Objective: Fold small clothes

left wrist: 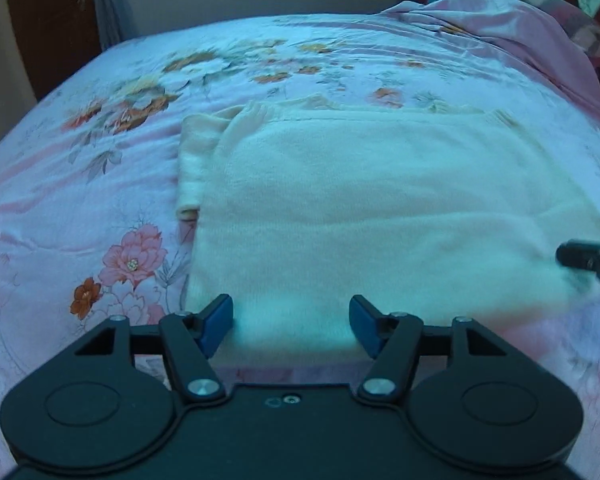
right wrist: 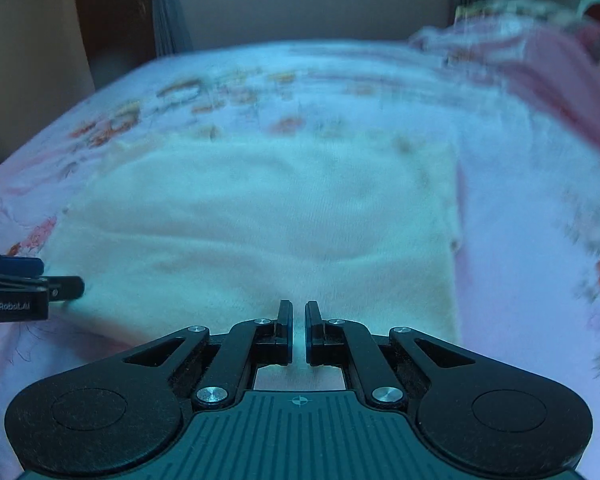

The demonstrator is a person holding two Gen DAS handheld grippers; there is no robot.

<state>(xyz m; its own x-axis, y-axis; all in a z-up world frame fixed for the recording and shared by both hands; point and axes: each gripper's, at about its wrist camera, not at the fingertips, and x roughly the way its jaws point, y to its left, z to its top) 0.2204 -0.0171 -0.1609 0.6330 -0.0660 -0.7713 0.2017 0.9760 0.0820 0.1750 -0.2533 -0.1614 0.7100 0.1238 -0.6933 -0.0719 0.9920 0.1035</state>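
A cream knit garment (left wrist: 364, 204) lies flat on the floral bed sheet (left wrist: 100, 184), with a sleeve folded along its left side. My left gripper (left wrist: 291, 322) is open, its blue pads either side of the garment's near hem. In the right wrist view the same garment (right wrist: 260, 224) fills the middle. My right gripper (right wrist: 299, 330) is nearly shut at the near hem, with a narrow gap between the pads; whether cloth is pinched there I cannot tell. Each gripper shows at the edge of the other view: the right one (left wrist: 592, 260), the left one (right wrist: 32, 284).
A pink quilt (left wrist: 512, 28) is bunched at the far right of the bed. A dark wooden door (left wrist: 52, 20) and a curtain stand beyond the far left corner. The right wrist view is motion-blurred.
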